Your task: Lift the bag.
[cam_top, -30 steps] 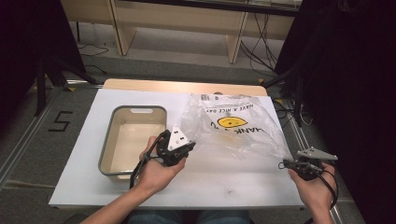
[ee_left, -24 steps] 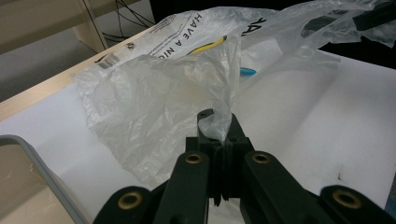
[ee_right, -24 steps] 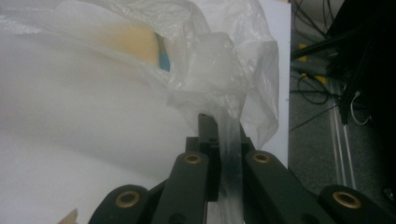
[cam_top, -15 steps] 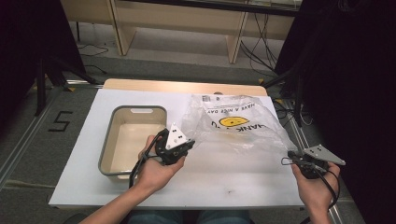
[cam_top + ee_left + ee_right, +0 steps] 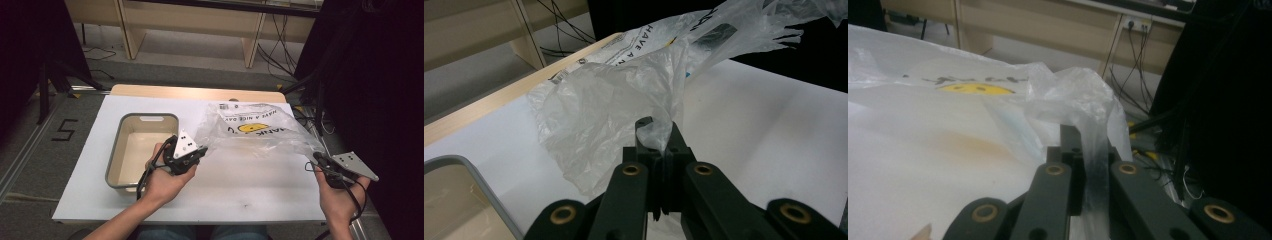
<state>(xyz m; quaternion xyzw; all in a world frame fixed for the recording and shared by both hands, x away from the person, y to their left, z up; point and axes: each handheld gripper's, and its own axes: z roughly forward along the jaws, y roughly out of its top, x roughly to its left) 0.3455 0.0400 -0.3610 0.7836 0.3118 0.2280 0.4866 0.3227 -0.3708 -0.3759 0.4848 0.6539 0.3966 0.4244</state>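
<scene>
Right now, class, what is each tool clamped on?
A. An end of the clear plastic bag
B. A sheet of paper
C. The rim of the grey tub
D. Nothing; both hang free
A: the left tool and the right tool each have their jaws closed on a bunched end of the clear plastic bag, which stretches between them over the white table, beside the grey tub.

clear crumpled plastic bag [image 5: 255,131] with yellow smiley print, stretched above the white table.
</scene>
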